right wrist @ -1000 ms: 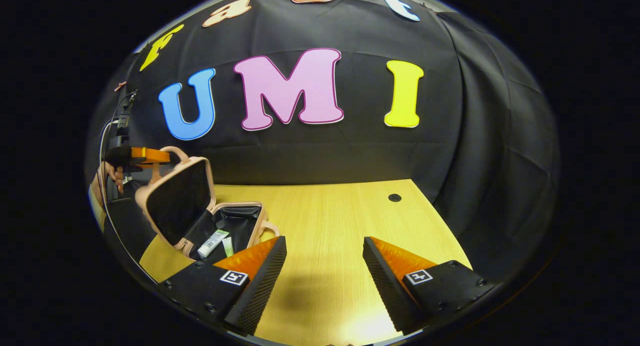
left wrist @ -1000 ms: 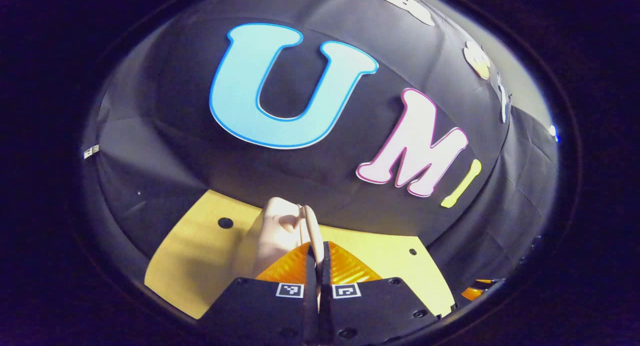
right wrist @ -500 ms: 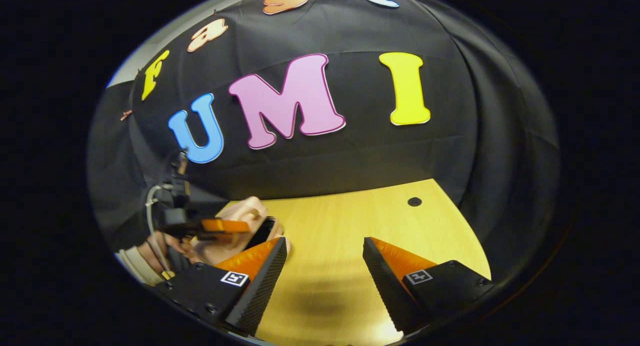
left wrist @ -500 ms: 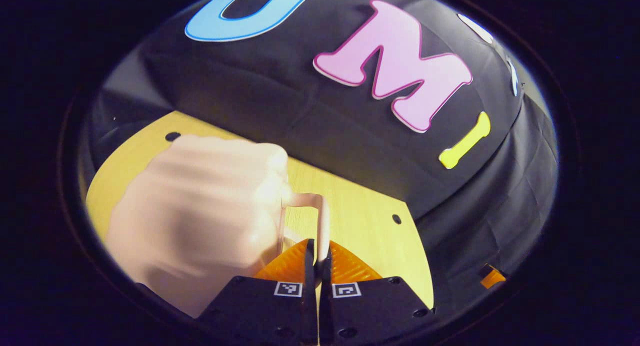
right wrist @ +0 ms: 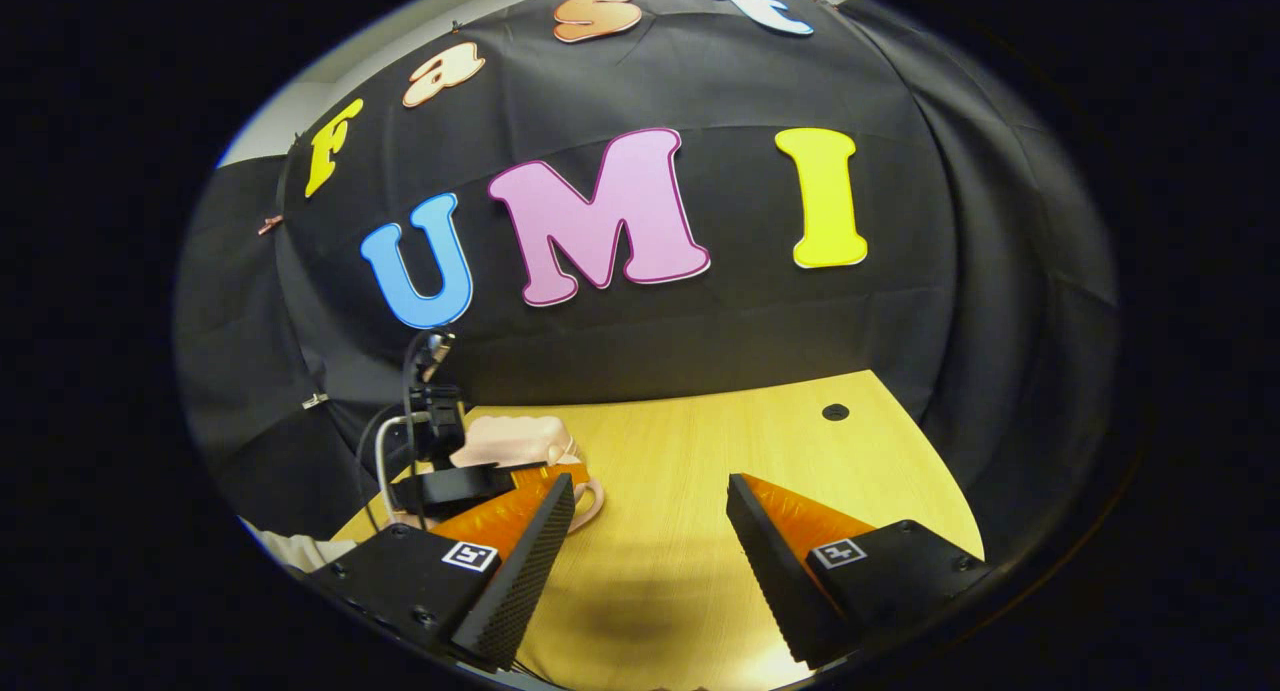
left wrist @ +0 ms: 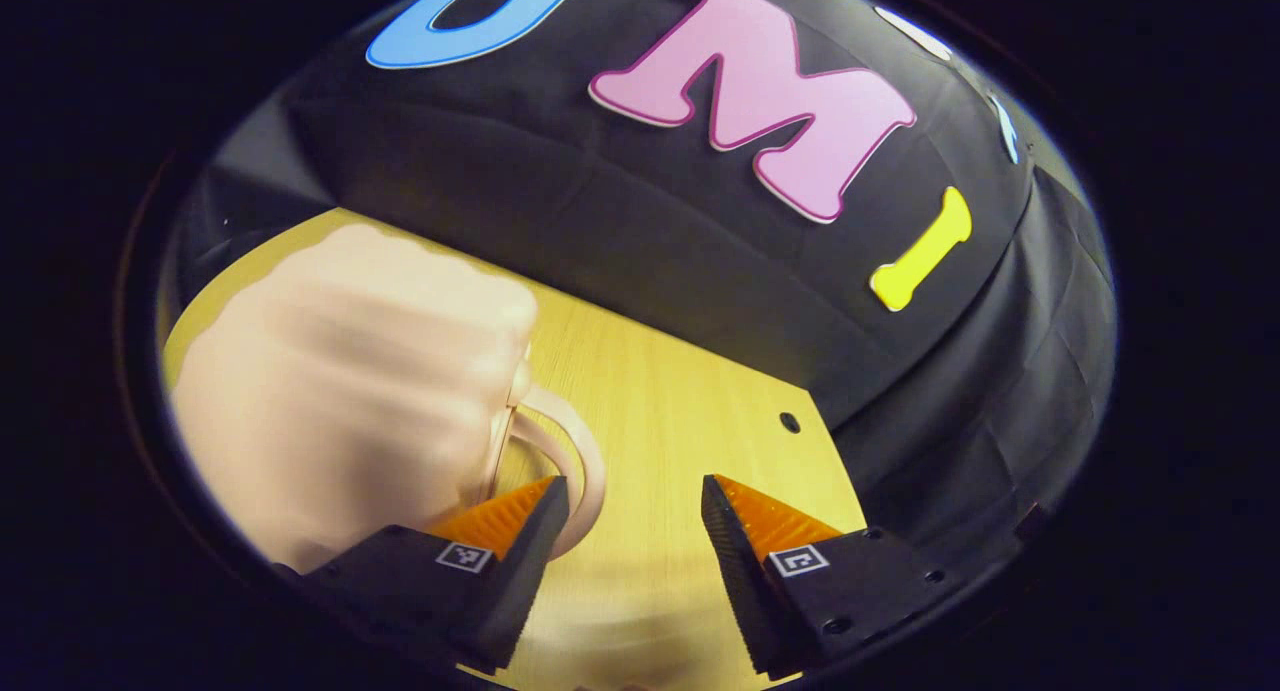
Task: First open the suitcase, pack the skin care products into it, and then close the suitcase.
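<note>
Left gripper view: my left gripper (left wrist: pixel 635 506) has jaws spread wide, nothing between them. Suitcase (left wrist: pixel 350 391), closed, lies on tabletop (left wrist: pixel 680 391) just left of the jaws; its handle (left wrist: pixel 575 451) loops beside the left finger. Right gripper (right wrist: pixel 650 506) jaws also spread, over bare tabletop, suitcase off to their left.

The suitcase (left wrist: pixel 340 391) lies on the counter (left wrist: pixel 680 391), to the left of the left tongs (left wrist: pixel 625 536). Its handle (left wrist: pixel 570 461) is just beside the left finger. The right tongs (right wrist: pixel 650 561) hover above the counter, right of the suitcase.
</note>
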`<state>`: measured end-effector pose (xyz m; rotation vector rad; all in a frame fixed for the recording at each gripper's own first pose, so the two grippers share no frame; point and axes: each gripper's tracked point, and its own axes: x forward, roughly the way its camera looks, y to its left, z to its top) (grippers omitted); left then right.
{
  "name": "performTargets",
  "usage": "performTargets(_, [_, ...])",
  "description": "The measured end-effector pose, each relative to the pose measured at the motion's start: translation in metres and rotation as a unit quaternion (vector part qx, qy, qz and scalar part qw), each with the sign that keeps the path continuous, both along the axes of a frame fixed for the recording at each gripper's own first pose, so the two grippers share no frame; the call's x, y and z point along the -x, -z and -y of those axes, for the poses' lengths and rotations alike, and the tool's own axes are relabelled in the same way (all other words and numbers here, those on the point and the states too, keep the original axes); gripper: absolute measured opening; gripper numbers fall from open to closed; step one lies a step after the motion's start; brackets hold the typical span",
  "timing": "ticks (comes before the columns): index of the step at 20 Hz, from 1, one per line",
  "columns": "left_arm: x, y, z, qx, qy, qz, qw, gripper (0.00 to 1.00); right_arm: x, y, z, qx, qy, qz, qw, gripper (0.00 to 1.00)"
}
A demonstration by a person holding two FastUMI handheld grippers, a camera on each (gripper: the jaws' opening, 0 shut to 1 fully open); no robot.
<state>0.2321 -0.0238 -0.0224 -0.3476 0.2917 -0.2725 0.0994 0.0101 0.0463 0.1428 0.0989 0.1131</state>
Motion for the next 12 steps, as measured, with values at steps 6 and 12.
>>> performTargets(6, [0.113,-0.118,-0.031,-0.079,-0.047,0.189,0.978,0.96,0.026,-0.019,0.006,-0.005,0.044,0.040,0.998,0.97])
performTargets(12, [0.223,-0.109,-0.070,-0.085,-0.107,0.232,0.963,0.96,0.058,-0.011,-0.001,0.020,0.066,0.061,0.996,0.97])
